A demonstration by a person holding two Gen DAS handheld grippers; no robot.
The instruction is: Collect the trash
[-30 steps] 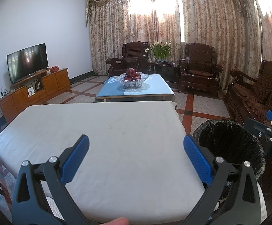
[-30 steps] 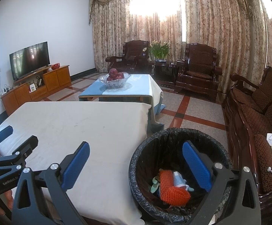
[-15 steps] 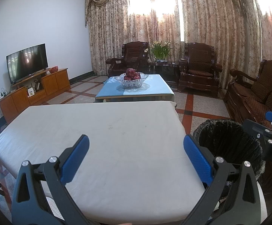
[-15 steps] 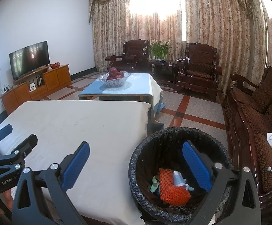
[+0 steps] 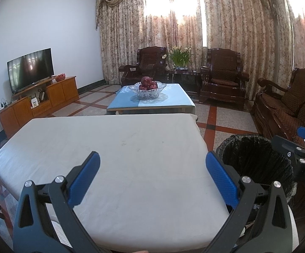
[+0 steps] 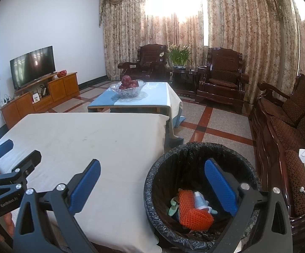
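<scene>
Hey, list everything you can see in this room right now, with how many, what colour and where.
trash bin: one, black liner, on the floor right of the table
orange foam net: one, orange, inside the bin
small bottle: one, white and blue, in the bin beside the net
table: one, white cloth, nearest
coffee table: one, light blue cloth, behind it
fruit bowl: one, clear glass, red fruit, on the coffee table
armchairs: two, dark wood, by the curtains
TV: one, black, on a wooden cabinet, left
left hand-held gripper: blue pads, open, empty
right hand-held gripper: blue pads, open, empty
</scene>
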